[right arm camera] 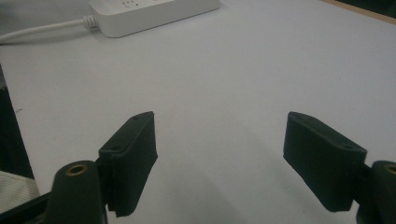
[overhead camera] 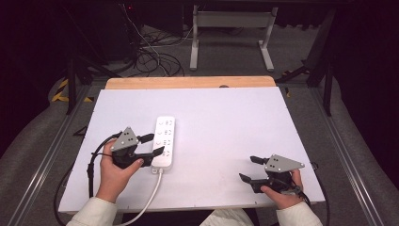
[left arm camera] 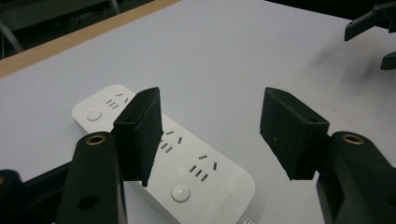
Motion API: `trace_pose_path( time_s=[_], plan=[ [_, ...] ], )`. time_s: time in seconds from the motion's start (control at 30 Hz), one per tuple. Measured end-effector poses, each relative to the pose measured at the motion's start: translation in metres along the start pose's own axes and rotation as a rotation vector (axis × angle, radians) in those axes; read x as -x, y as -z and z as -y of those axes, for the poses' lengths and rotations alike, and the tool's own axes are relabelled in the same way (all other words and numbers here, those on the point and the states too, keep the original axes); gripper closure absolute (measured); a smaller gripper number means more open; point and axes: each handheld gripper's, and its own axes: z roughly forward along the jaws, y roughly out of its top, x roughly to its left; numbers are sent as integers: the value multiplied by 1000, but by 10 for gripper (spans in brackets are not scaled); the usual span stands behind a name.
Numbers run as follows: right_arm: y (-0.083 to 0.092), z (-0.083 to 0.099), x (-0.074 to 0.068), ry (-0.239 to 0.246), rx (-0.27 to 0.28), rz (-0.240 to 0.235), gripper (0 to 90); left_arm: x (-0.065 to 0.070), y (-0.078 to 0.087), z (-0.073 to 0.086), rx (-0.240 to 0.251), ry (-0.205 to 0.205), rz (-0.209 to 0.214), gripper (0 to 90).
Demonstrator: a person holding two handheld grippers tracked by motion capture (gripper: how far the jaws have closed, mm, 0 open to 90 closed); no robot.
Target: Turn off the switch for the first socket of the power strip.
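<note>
Table (overhead camera: 235, 122) with a white top and a pale wooden far edge carries a white power strip (overhead camera: 164, 141), lying left of centre with its length running away from the person and its white cord (overhead camera: 150, 197) trailing off the near edge. Sleeved forearms come in from the near side, each hand holding a black two-jaw gripper. The left hand (overhead camera: 113, 172) keeps the left gripper (overhead camera: 155, 145) at the strip's left side, its jaws spread wide apart and reaching over the near half of the strip; from the left gripper view, the left gripper (left arm camera: 212, 135) frames the strip (left arm camera: 187, 168) between and below its jaws, one jaw hanging over the sockets, and whether it touches the casing cannot be told. The right hand (overhead camera: 282, 190) holds the right gripper (overhead camera: 249, 168) low over bare table near the near right corner, well apart from the strip, jaws likewise parted and gripping nothing. In the right gripper view the right gripper (right arm camera: 219, 154) faces bare white surface, with the strip's cord end (right arm camera: 140, 14) far ahead.
</note>
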Motion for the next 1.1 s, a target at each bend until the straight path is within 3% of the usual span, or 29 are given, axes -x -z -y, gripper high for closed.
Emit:
trace_pose_path(
  time_s=[0.2,0.43,0.67,0.87,0.9,0.93,1.03,1.1],
  plan=[
    [0,0,1,-1,-1,1,262,-3,-15,-4,-15,2,12,402],
    [1,1,1,-2,0,-2,262,-6,-20,-5,-26,13,15,431],
    [0,0,1,3,-4,4,262,-9,-21,-4,-58,66,23,618],
    [-1,1,1,3,-5,0,262,-14,-24,-2,-126,77,12,862],
    [0,1,1,3,-5,0,262,-17,-25,-2,-142,61,7,897],
    [-1,1,1,2,-3,0,262,-16,-26,-1,-158,67,6,900],
    [-1,1,1,3,-3,0,262,-16,-29,-1,-208,29,-24,900],
    [-1,1,1,3,-3,0,262,-15,-31,-1,-230,22,-21,900]
  ],
)
